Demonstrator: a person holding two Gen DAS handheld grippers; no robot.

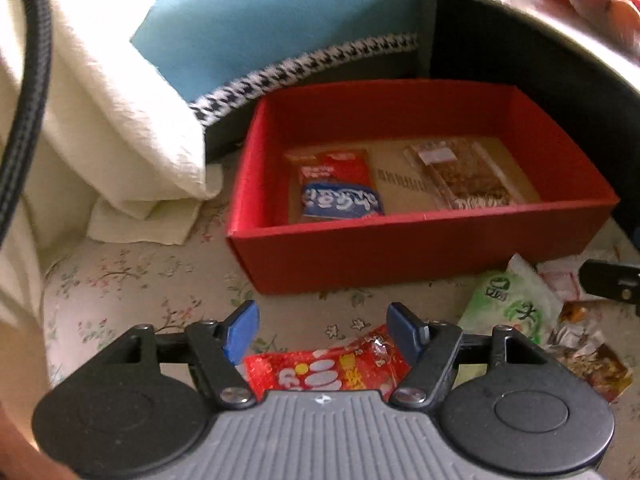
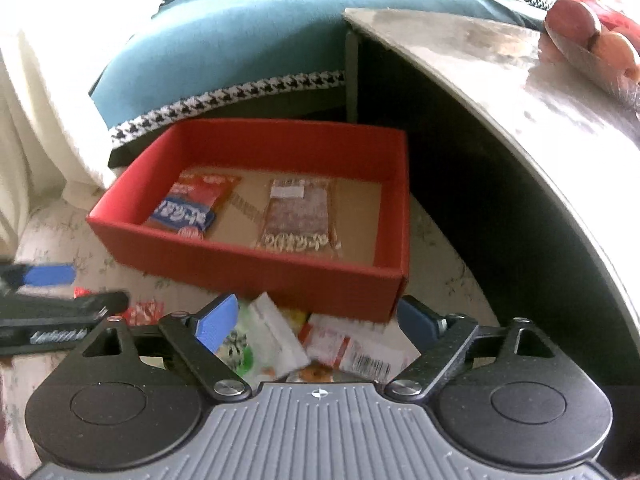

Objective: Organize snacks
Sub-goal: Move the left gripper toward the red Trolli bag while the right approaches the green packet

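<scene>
From the left wrist view, the left gripper (image 1: 322, 330) hangs low over a floral-print cloth (image 1: 140, 280), its blue pads apart at a middling width with a red snack packet (image 1: 326, 368) lying on the cloth beneath and between them; the right-hand pad sits right at the packet's upper corner, but whether it presses on it cannot be told, and the left-hand pad stands clear. Just beyond is a red cardboard box (image 1: 420, 256), open at the top, holding a red-and-blue snack pack (image 1: 338, 188) toward its left side and a clear-wrapped brown bar (image 1: 464, 176) toward its right, the two apart on the bare brown floor of the box. To the right of the gripper, near the box's front corner, lies a loose heap with a green-and-white packet (image 1: 512, 300) on top. A cream blanket (image 1: 100, 120) and a teal cushion (image 1: 260, 32) lie behind the box. From the right wrist view, the right gripper (image 2: 318, 322) has its jaws spread wide and empty, poised over the same heap: the green-and-white packet (image 2: 244, 344) and a white packet with a barcode (image 2: 360, 354) lie under the gap, touching neither pad. The red box (image 2: 280, 276) sits just ahead with both packs inside, beside a grey tabletop (image 2: 500, 92). The left gripper (image 2: 52, 276) shows blurred at the left edge.
</scene>
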